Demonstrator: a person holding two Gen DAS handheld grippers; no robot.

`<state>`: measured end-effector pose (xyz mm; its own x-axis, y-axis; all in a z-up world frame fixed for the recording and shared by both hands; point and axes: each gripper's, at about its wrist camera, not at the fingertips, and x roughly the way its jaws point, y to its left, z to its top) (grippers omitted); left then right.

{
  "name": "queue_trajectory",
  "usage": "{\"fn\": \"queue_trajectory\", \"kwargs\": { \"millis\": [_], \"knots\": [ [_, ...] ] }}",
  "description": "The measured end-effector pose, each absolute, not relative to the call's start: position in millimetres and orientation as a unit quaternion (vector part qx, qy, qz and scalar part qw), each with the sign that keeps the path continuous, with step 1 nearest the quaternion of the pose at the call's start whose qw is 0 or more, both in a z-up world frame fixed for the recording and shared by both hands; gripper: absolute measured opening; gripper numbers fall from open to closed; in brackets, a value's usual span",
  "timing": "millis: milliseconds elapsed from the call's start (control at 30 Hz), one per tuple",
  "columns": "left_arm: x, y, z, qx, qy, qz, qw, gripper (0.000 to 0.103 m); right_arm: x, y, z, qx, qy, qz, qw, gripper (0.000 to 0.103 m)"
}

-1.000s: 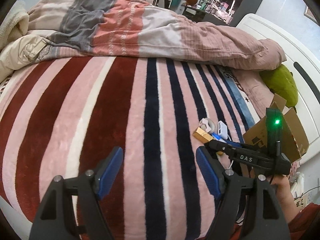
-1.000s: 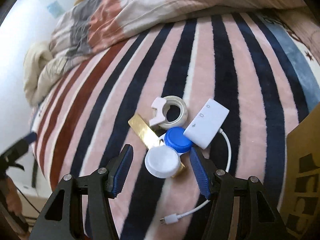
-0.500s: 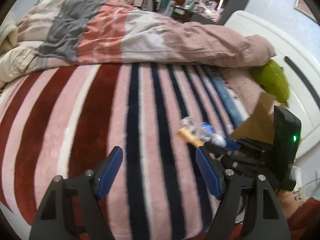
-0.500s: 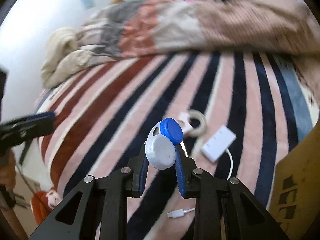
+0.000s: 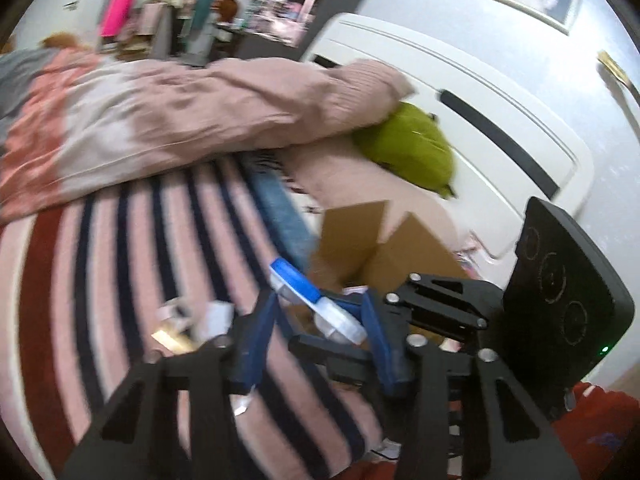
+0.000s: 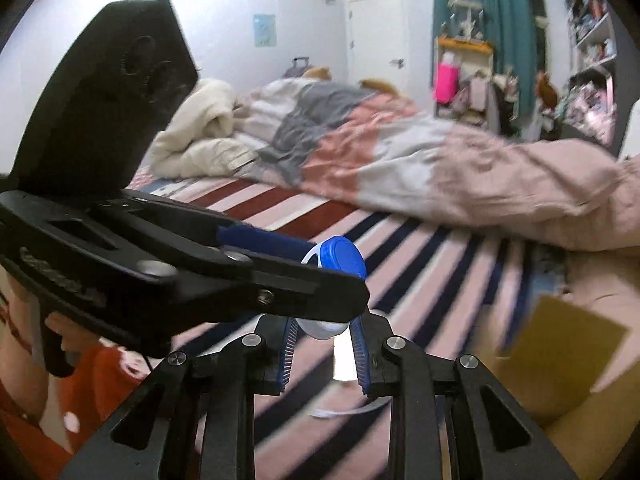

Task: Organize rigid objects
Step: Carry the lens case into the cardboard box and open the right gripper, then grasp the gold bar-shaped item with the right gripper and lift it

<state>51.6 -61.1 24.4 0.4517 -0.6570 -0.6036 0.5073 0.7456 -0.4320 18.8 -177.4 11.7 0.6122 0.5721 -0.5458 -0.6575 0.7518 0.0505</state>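
Two-handed hold above the striped bed blanket [image 5: 120, 280]. The right gripper [image 6: 324, 344] clamps the white end of a small blue-and-white plastic twin-cap case [image 5: 316, 304]; the left gripper [image 5: 316, 332], jaws just closing, brackets its blue end, contact uncertain. Step: lifted after pickup. Next, probably: carry right to the open brown cardboard box [image 5: 380, 248] and release.

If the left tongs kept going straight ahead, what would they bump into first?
Probably the brown cardboard box. The left tongs, around the white-and-blue double-lidded case, point towards it, though blur makes depth uncertain.
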Motion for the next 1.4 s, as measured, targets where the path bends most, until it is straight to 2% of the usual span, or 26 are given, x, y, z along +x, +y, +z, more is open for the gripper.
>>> {"fn": "queue_trajectory", "kwargs": {
  "millis": [100, 367, 400, 433, 467, 500, 533, 567, 667, 933, 1133, 1400],
  "knots": [
    [60, -102, 27, -0.073, 0.402, -0.375, 0.832, 0.031, 19, -206, 14, -0.076, 0.275, 0.318, 0.904, 0.020],
    [78, -181, 13, -0.033, 0.439, -0.417, 0.795, 0.030, 31, -279, 3, -0.051, 0.324, 0.242, 0.913, 0.020],
    [79, -185, 11, -0.031, 0.443, -0.417, 0.793, 0.032, 33, -286, 1, -0.045, 0.334, 0.236, 0.912, 0.020],
    [82, -190, 8, -0.022, 0.449, -0.413, 0.792, 0.039, 36, -292, -2, -0.037, 0.344, 0.230, 0.909, 0.021],
    [84, -194, 6, -0.015, 0.451, -0.406, 0.795, 0.050, 39, -297, -5, -0.031, 0.357, 0.226, 0.906, 0.025],
    [84, -193, 6, -0.009, 0.450, -0.397, 0.800, 0.054, 44, -300, -10, -0.031, 0.375, 0.217, 0.901, 0.031],
    [84, -189, 6, -0.008, 0.446, -0.392, 0.805, 0.058, 43, -305, -12, -0.032, 0.383, 0.211, 0.899, 0.046],
    [82, -184, 8, -0.009, 0.444, -0.392, 0.805, 0.060, 43, -308, -13, -0.033, 0.386, 0.204, 0.899, 0.054],
    [81, -166, 15, -0.010, 0.436, -0.367, 0.822, 0.069, 43, -308, -14, -0.037, 0.386, 0.204, 0.899, 0.054],
    [64, -74, 33, -0.038, 0.402, -0.275, 0.873, 0.070, 43, -263, 2, -0.053, 0.361, 0.254, 0.896, 0.054],
    [48, 3, 18, -0.051, 0.393, -0.199, 0.896, 0.075, 45, -189, 2, -0.064, 0.361, 0.330, 0.870, 0.054],
    [43, 65, -33, -0.086, 0.420, -0.151, 0.891, 0.075, 68, -108, -62, -0.078, 0.443, 0.353, 0.820, 0.054]
  ]
}}
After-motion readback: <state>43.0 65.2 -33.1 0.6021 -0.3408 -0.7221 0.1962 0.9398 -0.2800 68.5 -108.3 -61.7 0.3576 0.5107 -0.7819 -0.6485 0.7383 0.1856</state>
